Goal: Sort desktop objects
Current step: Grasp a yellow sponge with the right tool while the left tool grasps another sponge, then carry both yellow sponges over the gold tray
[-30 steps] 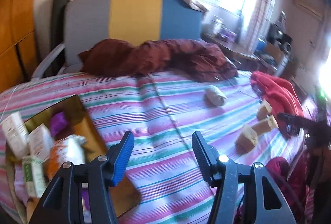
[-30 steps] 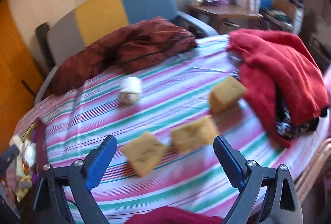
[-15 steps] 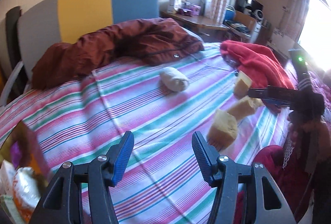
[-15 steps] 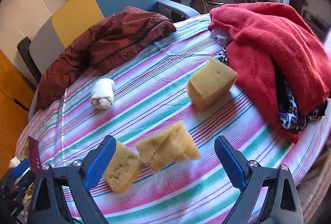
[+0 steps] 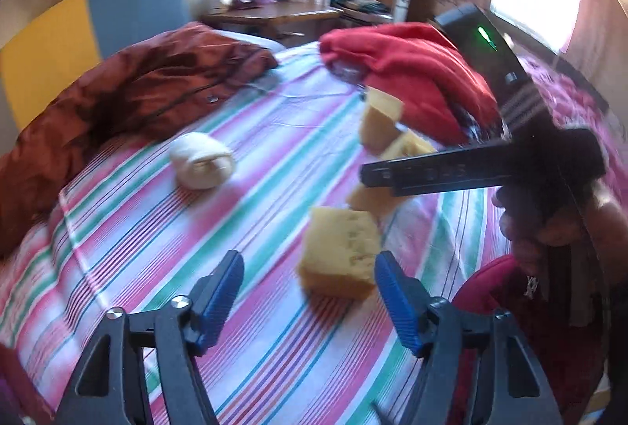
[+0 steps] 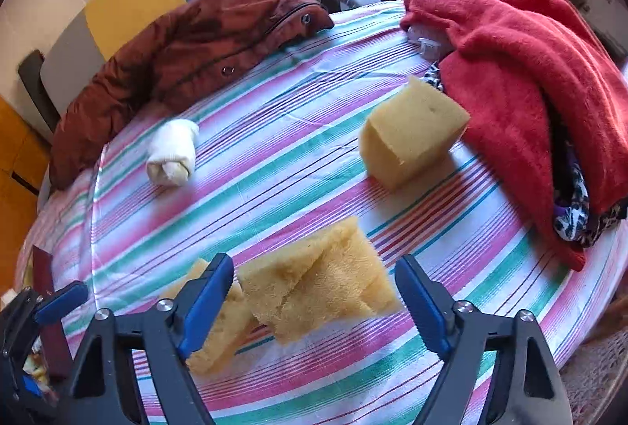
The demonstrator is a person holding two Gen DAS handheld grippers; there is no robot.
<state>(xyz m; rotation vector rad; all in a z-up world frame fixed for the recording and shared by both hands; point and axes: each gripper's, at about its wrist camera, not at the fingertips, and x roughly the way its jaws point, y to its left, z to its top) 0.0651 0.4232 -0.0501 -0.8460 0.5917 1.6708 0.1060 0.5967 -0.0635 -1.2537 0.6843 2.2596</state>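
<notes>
I have both claws angled down over the striped tabletop (image 6: 274,166), each lined up on its own yellow sponge so two can be lifted at once. My left claw (image 5: 310,301) has just been opening and stands released; the nearest sponge block (image 5: 339,252) sits between its blue pads, closer to the right pad, with no pad pressing it as far as I can tell. My right claw (image 6: 314,303) has just been closing around the folded sponge (image 6: 318,297), yet gaps still show on both sides, so I judge it not yet clenched. A third sponge (image 6: 412,134) waits beside the red blanket (image 6: 530,52), and a rolled white cloth (image 6: 172,154) lies well apart near the brown jacket (image 6: 188,52).
</notes>
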